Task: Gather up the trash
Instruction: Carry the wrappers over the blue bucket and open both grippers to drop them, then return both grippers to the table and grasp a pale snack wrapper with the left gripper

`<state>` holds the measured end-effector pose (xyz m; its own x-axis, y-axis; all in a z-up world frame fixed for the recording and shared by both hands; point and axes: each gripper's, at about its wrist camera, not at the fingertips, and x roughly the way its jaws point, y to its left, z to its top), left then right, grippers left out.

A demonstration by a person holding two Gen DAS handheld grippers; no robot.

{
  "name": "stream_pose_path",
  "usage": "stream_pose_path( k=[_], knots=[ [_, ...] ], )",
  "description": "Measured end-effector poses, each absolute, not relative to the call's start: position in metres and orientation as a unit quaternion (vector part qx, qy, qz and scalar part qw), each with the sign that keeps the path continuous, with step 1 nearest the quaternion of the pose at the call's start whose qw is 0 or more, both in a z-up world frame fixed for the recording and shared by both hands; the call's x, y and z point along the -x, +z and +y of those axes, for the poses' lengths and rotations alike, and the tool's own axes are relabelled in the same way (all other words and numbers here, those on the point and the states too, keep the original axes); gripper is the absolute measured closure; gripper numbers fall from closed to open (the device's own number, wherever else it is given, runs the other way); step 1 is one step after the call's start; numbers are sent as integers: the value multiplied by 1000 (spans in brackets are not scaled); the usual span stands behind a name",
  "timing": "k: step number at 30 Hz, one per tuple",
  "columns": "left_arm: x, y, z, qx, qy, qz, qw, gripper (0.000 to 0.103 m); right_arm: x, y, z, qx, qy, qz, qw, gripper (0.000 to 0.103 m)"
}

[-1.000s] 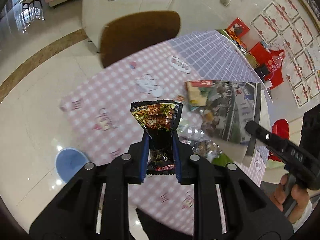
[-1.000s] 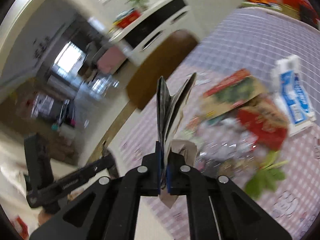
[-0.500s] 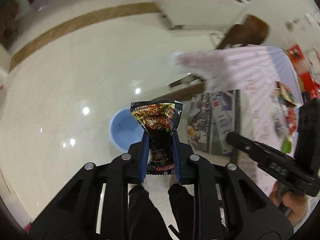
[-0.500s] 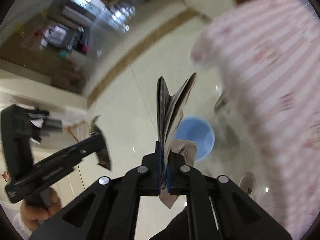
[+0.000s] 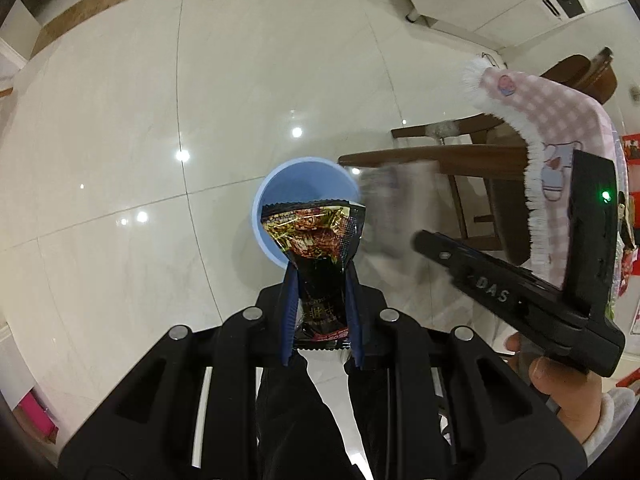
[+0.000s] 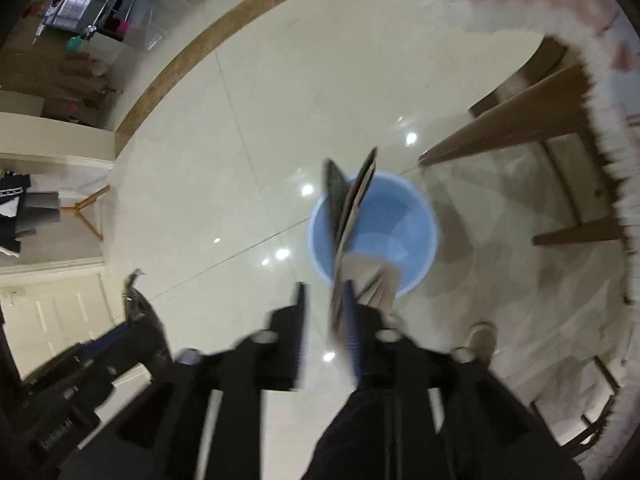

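We held both tongs over blue bin (image 6: 374, 232): right gripper (image 6: 325, 332) just opening, folded paper (image 6: 348, 216) slipping free, long axis pointing binward; left gripper (image 5: 322, 316) clamped snack wrapper (image 5: 316, 248).

Your left tongs (image 5: 320, 304) are matte black plastic with slotted arms, four round silver screw heads across the knuckles and blue ribbed pads on the inner faces of the fingers (image 5: 290, 312). Your right tongs (image 6: 326, 332) have the same black frame, silver screws and blue pads. Seen from the left wrist, their black body carries pale raised letters and a small green light. You wear dark trousers (image 5: 296, 412), a pale shoe (image 6: 482, 342) and a white fleecy sleeve cuff (image 5: 608, 420).
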<state>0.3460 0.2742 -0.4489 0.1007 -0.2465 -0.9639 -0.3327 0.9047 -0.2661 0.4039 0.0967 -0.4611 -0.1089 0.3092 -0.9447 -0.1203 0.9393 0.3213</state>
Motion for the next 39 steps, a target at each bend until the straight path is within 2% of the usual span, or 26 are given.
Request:
stream_pose_path(
  k=[2, 7, 11, 19, 21, 22, 23, 24, 32, 39],
  knots=[
    [-347, -453, 275, 216, 30, 673, 707, 81, -405, -470, 102, -57, 162, 729, 662, 68],
    [-352, -464, 274, 220, 20, 682, 698, 81, -399, -476, 112, -59, 161, 732, 659, 66],
    [-356, -471, 266, 216, 12, 689, 692, 81, -399, -473, 98, -53, 152, 727, 668, 61],
    [-377, -478, 238, 197, -1, 700, 686, 81, -404, -458, 64, -80, 128, 718, 679, 59],
    [-381, -477, 236, 195, 6, 702, 685, 73, -407, -454, 56, -90, 126, 714, 682, 59],
    [-383, -477, 237, 197, 15, 703, 683, 65, -407, -453, 53, -93, 125, 713, 684, 59],
    [-384, -477, 238, 200, 19, 705, 680, 50, -409, -451, 49, -97, 125, 711, 685, 59],
    [-386, -478, 237, 203, 23, 707, 677, 46, -410, -449, 45, -101, 126, 709, 686, 59],
    [-387, -470, 223, 190, 40, 714, 673, 45, -409, -436, 20, -113, 130, 701, 692, 59],
    [-383, -419, 193, 176, 33, 685, 706, 45, -409, -402, -6, -116, 149, 677, 711, 59]
  ],
)
